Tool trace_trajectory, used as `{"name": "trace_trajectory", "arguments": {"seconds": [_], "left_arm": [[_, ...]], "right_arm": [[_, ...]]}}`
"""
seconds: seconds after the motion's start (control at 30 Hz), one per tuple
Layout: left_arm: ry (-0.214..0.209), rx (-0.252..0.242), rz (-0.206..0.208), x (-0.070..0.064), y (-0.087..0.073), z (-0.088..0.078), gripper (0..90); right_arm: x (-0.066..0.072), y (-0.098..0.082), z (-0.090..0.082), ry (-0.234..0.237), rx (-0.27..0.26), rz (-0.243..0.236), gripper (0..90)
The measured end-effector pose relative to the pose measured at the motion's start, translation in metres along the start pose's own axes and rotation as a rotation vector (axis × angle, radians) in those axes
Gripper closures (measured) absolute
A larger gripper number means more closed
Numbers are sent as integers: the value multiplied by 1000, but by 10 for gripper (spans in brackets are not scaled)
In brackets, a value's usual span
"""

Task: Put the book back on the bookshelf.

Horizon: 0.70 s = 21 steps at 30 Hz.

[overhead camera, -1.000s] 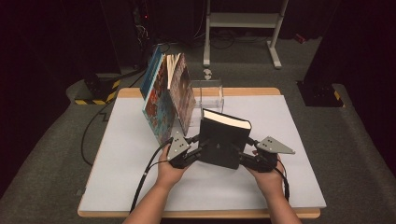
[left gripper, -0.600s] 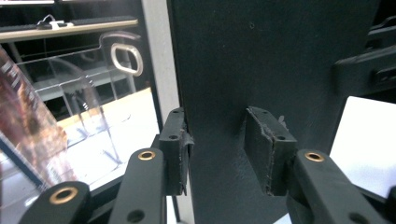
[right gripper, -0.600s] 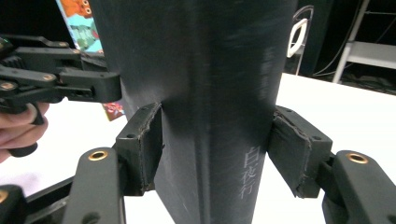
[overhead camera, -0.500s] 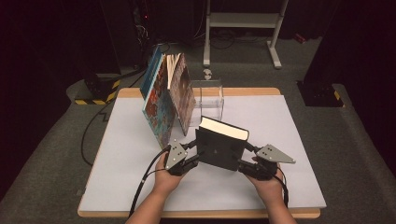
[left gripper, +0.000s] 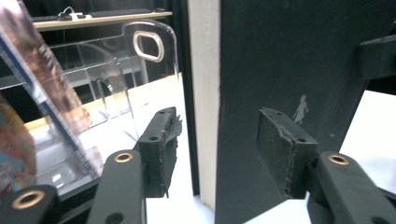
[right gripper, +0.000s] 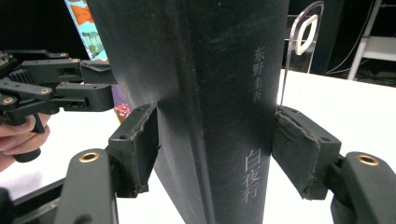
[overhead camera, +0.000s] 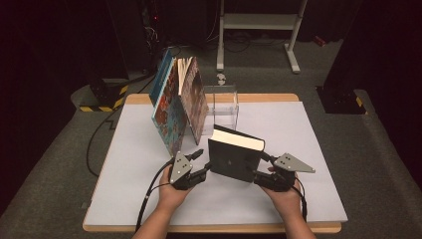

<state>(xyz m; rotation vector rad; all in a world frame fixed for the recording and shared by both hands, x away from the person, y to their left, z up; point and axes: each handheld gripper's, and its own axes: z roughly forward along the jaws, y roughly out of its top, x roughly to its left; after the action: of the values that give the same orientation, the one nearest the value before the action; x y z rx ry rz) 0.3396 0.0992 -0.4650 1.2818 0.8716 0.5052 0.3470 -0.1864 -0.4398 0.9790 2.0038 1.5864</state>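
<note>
Book lowered and drawn towards you

You've brought the black book (overhead camera: 235,157) down and nearer your edge of the worktop (overhead camera: 124,199), away from the leaning books (overhead camera: 179,107); your left gripper (overhead camera: 199,164) jaws have just been opening, one pad off the cover; your right gripper (overhead camera: 261,174) jaws have eased wider too, the spine between them.

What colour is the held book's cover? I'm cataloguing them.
Black book, silvery spine lettering; right gripper view.

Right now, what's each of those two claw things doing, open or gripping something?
Left gripper: open; its fingers have just been opening and one stands clear of the black book.
Right gripper: fingers on both sides of the book's spine, holding it.
</note>
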Motion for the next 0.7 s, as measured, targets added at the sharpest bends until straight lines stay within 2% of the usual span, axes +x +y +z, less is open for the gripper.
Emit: {"name": "trace_trajectory", "arguments": {"seconds": [0.17,0.37,0.5,0.57,0.6,0.63,0.7], "left_arm": [[42,19,8,13,-1,-14,441],[134,33,14,42,1,-41,424],[214,43,30,64,3,-61,420],[272,57,34,78,3,-73,415],[291,66,34,83,3,-76,410],[332,75,29,92,1,-81,406],[374,81,17,100,-1,-87,403]], "right_arm": [[0,0,-1,9,-2,3,289],[0,-2,-1,19,-2,3,269],[1,-3,-1,23,2,0,261],[0,-3,-1,22,1,3,259],[0,-3,0,20,1,4,257],[0,-4,0,19,1,5,255],[-1,-4,0,20,3,9,250]]}}
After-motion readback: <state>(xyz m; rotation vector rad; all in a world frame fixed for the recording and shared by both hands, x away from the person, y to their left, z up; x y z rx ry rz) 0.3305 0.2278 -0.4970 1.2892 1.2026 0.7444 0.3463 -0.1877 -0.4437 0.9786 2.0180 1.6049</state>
